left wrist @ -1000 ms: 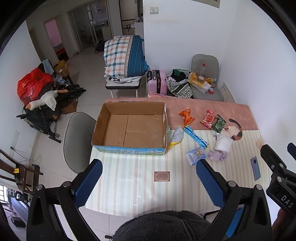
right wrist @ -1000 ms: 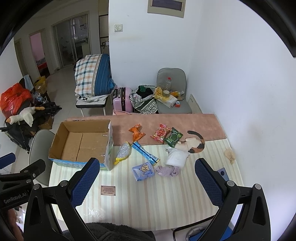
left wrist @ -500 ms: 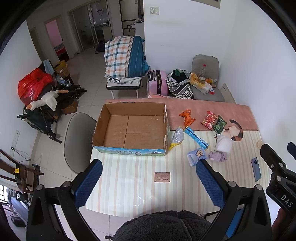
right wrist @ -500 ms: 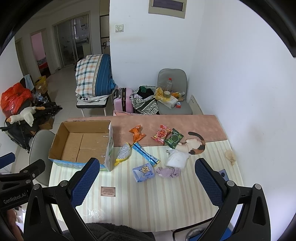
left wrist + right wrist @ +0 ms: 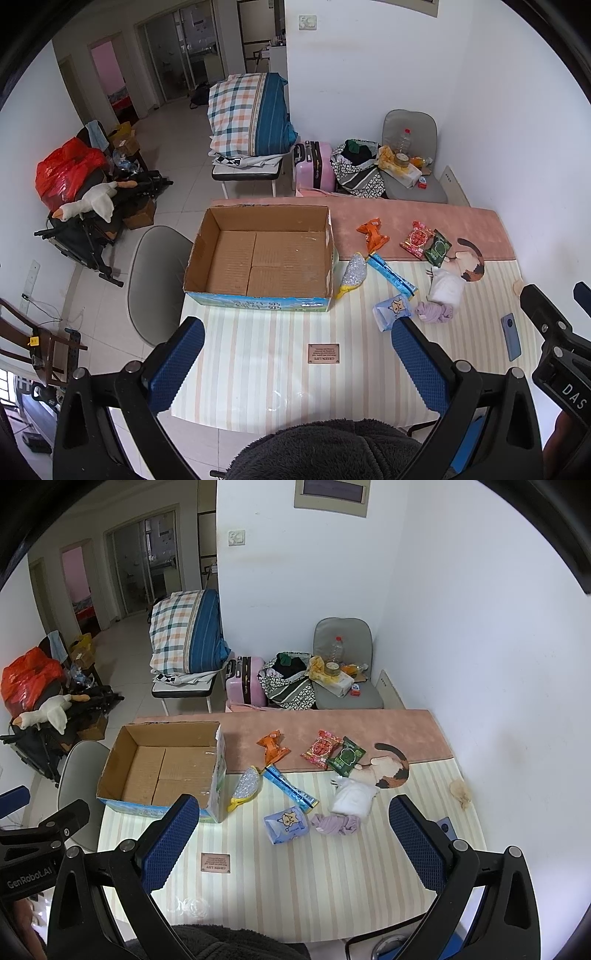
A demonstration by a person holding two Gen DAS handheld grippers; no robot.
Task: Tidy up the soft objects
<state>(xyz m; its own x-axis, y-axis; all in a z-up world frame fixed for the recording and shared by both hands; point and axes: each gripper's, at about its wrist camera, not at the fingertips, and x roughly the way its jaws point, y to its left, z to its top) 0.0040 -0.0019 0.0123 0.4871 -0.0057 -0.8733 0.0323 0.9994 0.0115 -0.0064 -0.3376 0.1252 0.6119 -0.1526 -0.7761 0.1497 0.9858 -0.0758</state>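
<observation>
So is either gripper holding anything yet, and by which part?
Nothing held: left gripper and right gripper are both open above the table.

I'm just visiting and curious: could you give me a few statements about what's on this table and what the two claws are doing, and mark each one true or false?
1. The cardboard box has nothing in it. True.
2. The left claw is clamped on a snack packet. False: it is open and holds nothing.
3. The purple cloth lies next to the white cloth. True.
4. The phone is inside the box. False: it lies on the table near the right edge.
5. The right claw is open above the table. True.
6. The orange packet sits on the striped part of the table. False: it lies on the pink strip.
</observation>
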